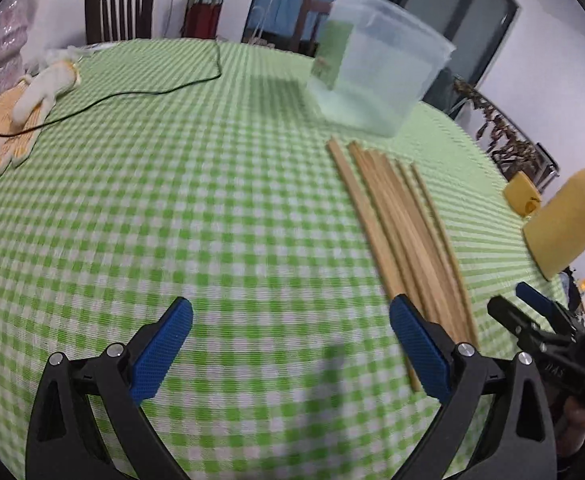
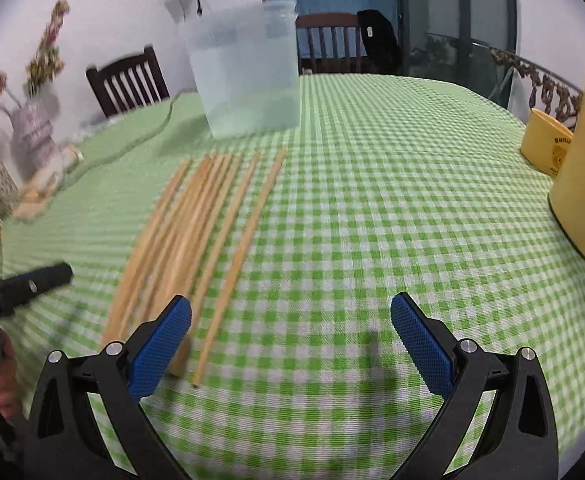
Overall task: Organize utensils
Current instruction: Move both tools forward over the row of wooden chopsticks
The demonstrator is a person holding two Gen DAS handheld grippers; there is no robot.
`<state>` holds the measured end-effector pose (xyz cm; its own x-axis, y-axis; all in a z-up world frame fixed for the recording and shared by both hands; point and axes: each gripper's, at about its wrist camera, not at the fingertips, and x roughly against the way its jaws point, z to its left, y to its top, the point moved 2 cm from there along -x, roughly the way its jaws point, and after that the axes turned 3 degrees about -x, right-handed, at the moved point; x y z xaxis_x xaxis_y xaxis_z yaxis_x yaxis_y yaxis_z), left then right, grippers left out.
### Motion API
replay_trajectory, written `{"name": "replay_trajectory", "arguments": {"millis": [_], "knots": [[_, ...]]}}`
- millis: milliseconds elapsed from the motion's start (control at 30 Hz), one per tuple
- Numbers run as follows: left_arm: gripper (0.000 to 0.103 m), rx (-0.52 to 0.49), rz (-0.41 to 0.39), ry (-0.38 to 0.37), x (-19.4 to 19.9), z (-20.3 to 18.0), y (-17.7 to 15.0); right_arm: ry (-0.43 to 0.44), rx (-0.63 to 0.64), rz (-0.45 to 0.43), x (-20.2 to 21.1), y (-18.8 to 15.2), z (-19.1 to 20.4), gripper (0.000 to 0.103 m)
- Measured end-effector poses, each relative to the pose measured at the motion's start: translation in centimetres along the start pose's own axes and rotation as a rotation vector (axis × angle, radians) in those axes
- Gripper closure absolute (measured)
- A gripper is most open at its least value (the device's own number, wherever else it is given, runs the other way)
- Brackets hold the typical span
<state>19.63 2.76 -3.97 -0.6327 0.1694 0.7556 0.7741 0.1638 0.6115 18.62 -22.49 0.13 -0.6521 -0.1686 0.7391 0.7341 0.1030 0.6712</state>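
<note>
A row of wooden chopsticks lies flat on the bench, which is covered with a green-and-white checked cloth, their far ends pointing toward a translucent plastic container standing upright just beyond them. The left gripper hovers over the cloth with its blue-padded jaws wide apart and empty, the near ends of the chopsticks passing just beside its right finger. The right gripper is likewise spread open and holds nothing, with the chopsticks' near ends running past its left finger. The sticks look light, stiff and thin, and smooth enough to roll or slide on the cloth; lying side by side and nearly touching, they would likely come up several at a time unless one is singled out. A pinch across the width near the thicker end, or close to mid-length for balance, seems the safest hold. The container looks light and may tip if a stick is pushed against its wall, so steadying it may help. A yellow canister stands well off to the right.
</note>
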Motion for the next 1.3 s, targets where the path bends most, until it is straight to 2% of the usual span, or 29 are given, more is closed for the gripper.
{"name": "replay_trajectory", "arguments": {"millis": [67,233,367,533,633,1300], "knots": [[0.008,0.000,0.011,0.034,-0.5,0.2,-0.1,-0.031,0.031,0.006,-0.2,-0.3,0.5,0.007],[0.008,0.005,0.025,0.051,-1.1,-0.3,0.0,0.013,0.027,0.004,0.4,-0.5,1.2,0.007],[0.008,-0.079,0.034,0.069,-1.5,-2.6,0.1,-0.014,0.089,0.028,-0.1,-1.1,1.5,0.008],[0.008,-0.258,0.034,0.100,-1.6,-6.4,-1.5,0.021,0.042,0.028,-0.1,-0.9,-0.2,0.036],[0.008,-0.322,0.055,0.113,-1.8,-7.9,-2.2,0.023,0.035,0.016,0.3,-1.0,-1.0,0.047],[0.011,-0.357,0.046,0.190,0.7,-5.1,-3.7,0.039,0.022,-0.025,0.9,-1.4,-2.3,0.049]]}}
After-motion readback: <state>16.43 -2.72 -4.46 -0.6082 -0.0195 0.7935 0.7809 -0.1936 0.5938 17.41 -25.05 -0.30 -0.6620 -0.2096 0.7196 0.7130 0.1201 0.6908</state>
